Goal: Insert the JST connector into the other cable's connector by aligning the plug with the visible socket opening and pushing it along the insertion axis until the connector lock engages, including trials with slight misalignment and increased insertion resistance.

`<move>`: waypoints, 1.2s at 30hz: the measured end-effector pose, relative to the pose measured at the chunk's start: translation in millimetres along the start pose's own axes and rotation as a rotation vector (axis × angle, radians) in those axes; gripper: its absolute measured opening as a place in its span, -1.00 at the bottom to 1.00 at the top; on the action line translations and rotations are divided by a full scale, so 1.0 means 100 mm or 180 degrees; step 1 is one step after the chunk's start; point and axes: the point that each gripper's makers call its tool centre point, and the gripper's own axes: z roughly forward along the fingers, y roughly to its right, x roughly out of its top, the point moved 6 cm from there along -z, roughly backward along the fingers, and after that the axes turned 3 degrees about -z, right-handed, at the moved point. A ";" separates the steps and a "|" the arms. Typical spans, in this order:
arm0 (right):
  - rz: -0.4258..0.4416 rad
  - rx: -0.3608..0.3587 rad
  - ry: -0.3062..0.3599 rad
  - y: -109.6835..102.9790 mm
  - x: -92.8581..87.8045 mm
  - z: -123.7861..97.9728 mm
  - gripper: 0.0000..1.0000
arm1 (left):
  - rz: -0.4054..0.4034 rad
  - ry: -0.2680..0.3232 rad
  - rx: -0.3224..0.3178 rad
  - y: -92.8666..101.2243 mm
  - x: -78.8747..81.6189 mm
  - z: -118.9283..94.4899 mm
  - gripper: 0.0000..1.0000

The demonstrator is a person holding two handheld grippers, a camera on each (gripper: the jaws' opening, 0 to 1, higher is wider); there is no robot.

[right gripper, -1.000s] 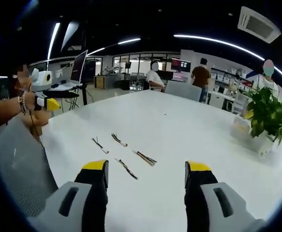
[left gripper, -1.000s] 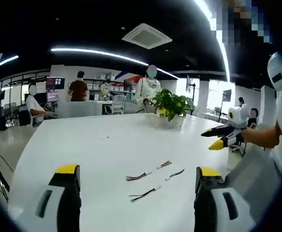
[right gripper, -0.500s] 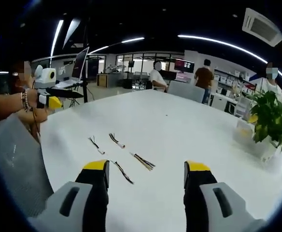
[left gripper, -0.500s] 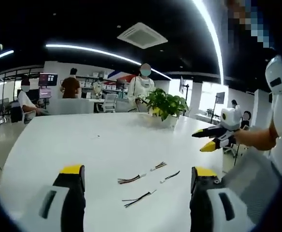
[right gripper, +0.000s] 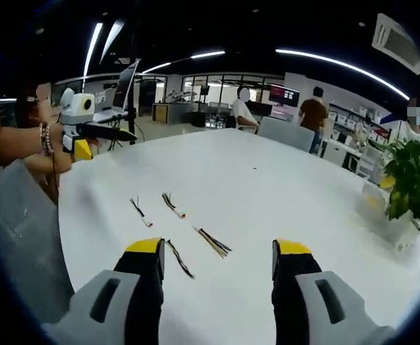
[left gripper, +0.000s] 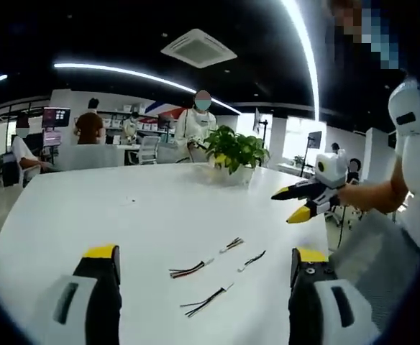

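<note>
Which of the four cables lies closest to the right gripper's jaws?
The dark cable beside the right gripper's left jaw; the other three lie farther out on the table.

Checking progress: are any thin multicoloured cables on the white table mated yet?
No: four cables lie apart.

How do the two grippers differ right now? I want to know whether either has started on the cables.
The left gripper is seen hovering over the cables; the right gripper is held up in the air off the table's edge. The left's jaws stand wide apart; the right's gap looks narrower. Both hold nothing.
</note>
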 end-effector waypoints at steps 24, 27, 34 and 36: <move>-0.0376 0.0832 -0.0069 -0.02 -0.09 0.48 0.02 | 0.0225 -0.0250 -0.0491 -0.22 -0.20 0.50 0.71; -0.0414 0.0886 -0.0077 -0.01 -0.09 0.54 -0.03 | 0.0236 -0.0302 -0.0541 -0.23 -0.24 0.58 0.68; -0.0522 0.1067 -0.0073 0.00 -0.08 0.64 -0.07 | 0.0310 -0.0352 -0.0695 -0.21 -0.28 0.72 0.58; -0.0577 0.1104 -0.0088 0.01 -0.10 0.68 -0.08 | 0.0315 -0.0340 -0.0732 -0.21 -0.29 0.75 0.54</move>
